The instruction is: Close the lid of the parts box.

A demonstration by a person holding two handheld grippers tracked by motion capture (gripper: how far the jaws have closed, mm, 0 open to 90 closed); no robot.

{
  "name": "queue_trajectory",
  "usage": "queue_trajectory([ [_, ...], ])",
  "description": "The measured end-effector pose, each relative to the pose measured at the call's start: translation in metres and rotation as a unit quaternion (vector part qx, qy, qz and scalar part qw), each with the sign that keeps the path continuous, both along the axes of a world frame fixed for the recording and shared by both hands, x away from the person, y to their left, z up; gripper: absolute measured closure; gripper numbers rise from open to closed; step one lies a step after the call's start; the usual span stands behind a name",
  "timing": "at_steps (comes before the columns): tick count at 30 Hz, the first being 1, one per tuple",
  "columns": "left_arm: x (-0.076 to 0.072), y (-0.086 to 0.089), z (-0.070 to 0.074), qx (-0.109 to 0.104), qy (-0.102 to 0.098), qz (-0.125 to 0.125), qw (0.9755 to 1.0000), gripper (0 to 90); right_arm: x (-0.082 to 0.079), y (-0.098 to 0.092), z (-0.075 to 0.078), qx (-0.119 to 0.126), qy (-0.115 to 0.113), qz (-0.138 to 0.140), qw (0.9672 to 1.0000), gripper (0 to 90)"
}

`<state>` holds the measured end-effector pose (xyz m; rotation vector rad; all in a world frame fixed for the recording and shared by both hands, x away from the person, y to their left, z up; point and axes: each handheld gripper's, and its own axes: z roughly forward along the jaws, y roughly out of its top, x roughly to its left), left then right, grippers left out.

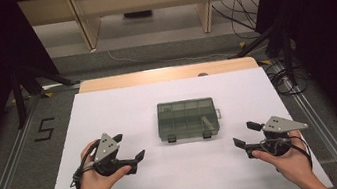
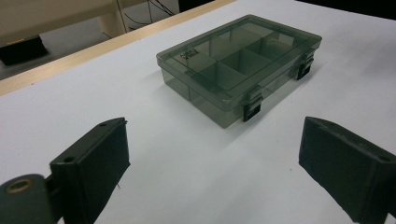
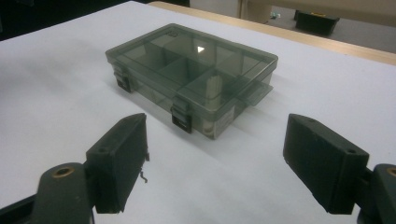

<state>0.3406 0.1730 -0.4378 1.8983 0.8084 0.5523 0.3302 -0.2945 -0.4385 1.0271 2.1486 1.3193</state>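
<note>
A smoky grey see-through compartment box (image 1: 188, 119) lies in the middle of the white table cover (image 1: 108, 108). Its lid is down and two black latches face the person. A small pale piece (image 3: 214, 88) stands inside one front compartment. My left gripper (image 1: 129, 147) is held left of the box and a little nearer the person, open and holding nothing. My right gripper (image 1: 244, 133) mirrors it on the right, also open and holding nothing. In the left gripper view the box (image 2: 238, 60) lies beyond the wide-apart jaws of that gripper (image 2: 212, 135). The right gripper (image 3: 217, 140) looks at the box (image 3: 191, 65) likewise.
The table's wooden far edge (image 1: 168, 74) shows beyond the white cover. Black stand legs (image 1: 17, 97) and cables (image 1: 285, 79) flank the table on the floor. A black "5" (image 1: 44, 129) marks the floor at left. A light wooden bench (image 1: 142, 2) stands farther back.
</note>
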Motion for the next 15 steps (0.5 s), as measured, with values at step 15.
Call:
queue_trajectory([
  [15,-0.008,0.017,-0.005,-0.004,0.002,0.015,0.9999,9.4,-0.010,-0.010,-0.001,0.006,0.001,-0.006,1.0000,22.2],
])
